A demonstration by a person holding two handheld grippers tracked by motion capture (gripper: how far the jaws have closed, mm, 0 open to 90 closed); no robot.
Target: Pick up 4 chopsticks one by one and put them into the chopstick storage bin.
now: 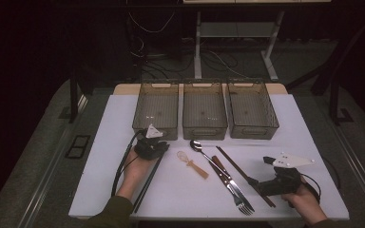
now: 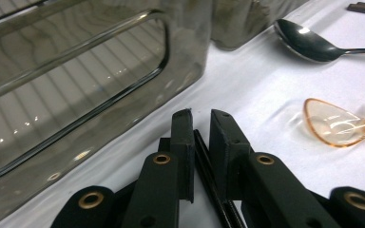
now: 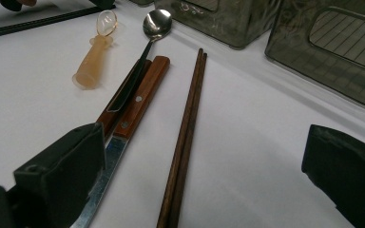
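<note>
My left gripper (image 1: 159,146) (image 2: 200,118) rests on the white table in front of the left bin (image 1: 156,109), shut on a pair of thin black chopsticks (image 1: 147,183) (image 2: 209,175) that trail back toward the front edge. My right gripper (image 1: 260,171) (image 3: 204,152) stands open low over the table at the right. A pair of brown chopsticks (image 1: 242,173) (image 3: 185,137) lies flat between its wide jaws, untouched.
Three smoky clear bins stand in a row at the back, the middle (image 1: 204,111) and right (image 1: 252,110) ones beside the left. Between the grippers lie a metal spoon (image 1: 200,148) (image 3: 154,26), an orange translucent spoon (image 1: 192,164) (image 2: 337,123), and a wooden-handled knife and fork (image 1: 230,183) (image 3: 133,99).
</note>
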